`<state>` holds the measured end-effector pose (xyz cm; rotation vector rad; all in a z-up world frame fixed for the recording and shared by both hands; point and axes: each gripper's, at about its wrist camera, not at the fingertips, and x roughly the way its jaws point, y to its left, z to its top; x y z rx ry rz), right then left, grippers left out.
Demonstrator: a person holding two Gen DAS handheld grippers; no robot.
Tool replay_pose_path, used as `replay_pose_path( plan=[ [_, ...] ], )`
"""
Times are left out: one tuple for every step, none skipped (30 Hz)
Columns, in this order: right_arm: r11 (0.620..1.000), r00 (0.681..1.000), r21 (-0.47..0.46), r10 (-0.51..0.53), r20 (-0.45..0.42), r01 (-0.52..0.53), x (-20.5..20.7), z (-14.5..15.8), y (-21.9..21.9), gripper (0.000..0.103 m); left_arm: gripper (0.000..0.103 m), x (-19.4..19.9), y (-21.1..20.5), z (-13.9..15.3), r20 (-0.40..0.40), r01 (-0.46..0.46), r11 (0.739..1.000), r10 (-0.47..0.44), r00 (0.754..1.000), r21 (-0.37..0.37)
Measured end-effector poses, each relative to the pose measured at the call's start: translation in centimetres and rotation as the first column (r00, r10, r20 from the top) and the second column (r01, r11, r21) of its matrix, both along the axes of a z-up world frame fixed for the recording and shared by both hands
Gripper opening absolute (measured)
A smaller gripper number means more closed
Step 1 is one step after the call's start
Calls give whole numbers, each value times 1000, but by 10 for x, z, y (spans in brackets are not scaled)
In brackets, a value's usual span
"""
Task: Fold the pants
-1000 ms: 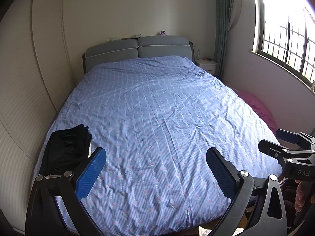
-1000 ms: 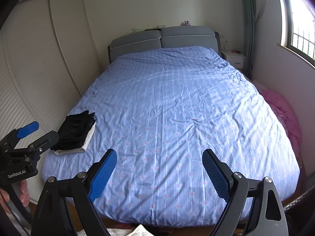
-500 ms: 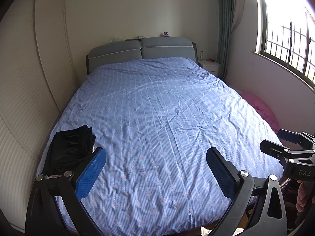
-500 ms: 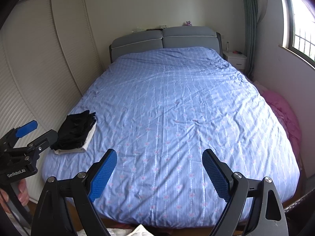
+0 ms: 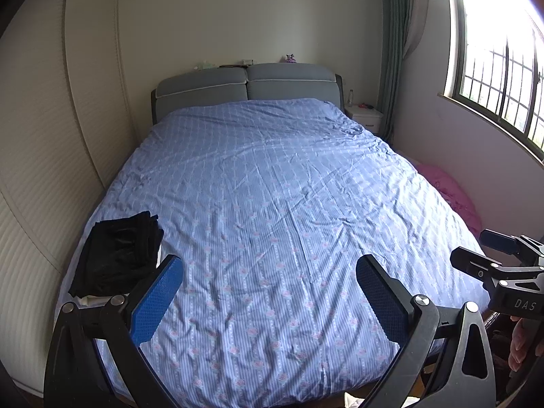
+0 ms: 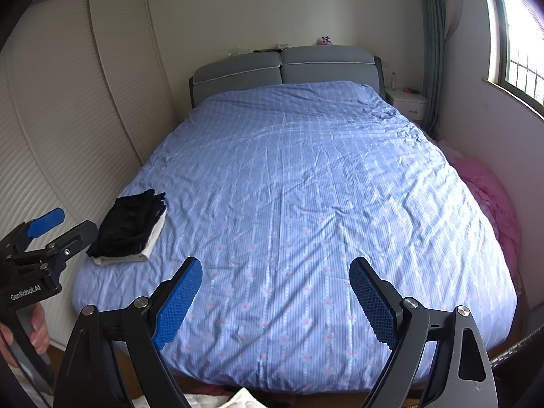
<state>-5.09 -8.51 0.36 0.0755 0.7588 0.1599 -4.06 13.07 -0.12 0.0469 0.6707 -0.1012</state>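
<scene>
left gripper (image 5: 268, 301): we hold it spread wide above the foot of the bed, nothing between its blue pads.
right gripper (image 6: 275, 301): likewise spread and empty, hanging over the near edge of the blue bedspread (image 6: 306, 204).
pants (image 6: 131, 226): we judge the black folded stack at the bed's near left corner to be them; it lies on a white folded piece (image 6: 149, 248), close to the edge.
progress: the black stack looks already folded, and we see no loose pants spread on the bed.
risk, reach: coming in from the side could push the stack off the corner toward the wardrobe doors (image 6: 68, 136).
risk, grip: pinching only the top layer could undo the folds, or lift the white piece with it.
risk, bedspread: closing low could catch the wrinkled cover instead.
</scene>
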Motion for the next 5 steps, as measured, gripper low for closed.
replay_pose_path(
  plan=[
    [1000, 1000, 0, -1, -1, 1, 0, 0, 0, 90, 103, 0, -1, 0, -2, 0, 1000, 0, 1000, -3],
    [1000, 1000, 0, -1, -1, 1, 0, 0, 0, 90, 103, 0, -1, 0, -4, 1, 1000, -1, 1000, -8],
    [1000, 1000, 1, -1, 0, 1, 1, 0, 0, 90, 103, 0, -2, 0, -5, 2, 1000, -2, 1000, -12],
    [1000, 1000, 0, -1, 0, 1, 1, 0, -1, 89, 103, 0, -2, 0, -6, 2, 1000, -2, 1000, -14],
    [1000, 1000, -1, -2, 0, 2, 1, 0, 0, 90, 103, 0, -2, -1, -6, 1, 1000, -1, 1000, -16]
  ],
)
